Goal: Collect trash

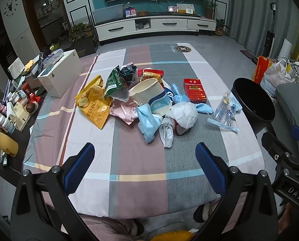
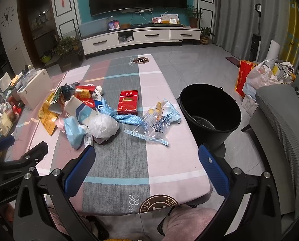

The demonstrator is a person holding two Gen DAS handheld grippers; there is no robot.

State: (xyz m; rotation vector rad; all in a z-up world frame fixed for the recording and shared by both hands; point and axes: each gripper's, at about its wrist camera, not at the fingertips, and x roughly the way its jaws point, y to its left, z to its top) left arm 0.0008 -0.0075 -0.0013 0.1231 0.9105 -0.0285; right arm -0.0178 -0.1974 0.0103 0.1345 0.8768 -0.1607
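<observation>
A heap of trash lies mid-table: a yellow snack bag, a green packet, a paper bowl, a crumpled white bag, a red cigarette pack, a blue cloth and a clear zip bag. A black bucket stands off the table's right edge. My left gripper is open and empty above the near table. My right gripper is open and empty near the front right.
The table wears a checked cloth. A white box and several bottles and jars crowd the left side. A grey chair stands right of the bucket, with bags behind it. A TV cabinet lines the far wall.
</observation>
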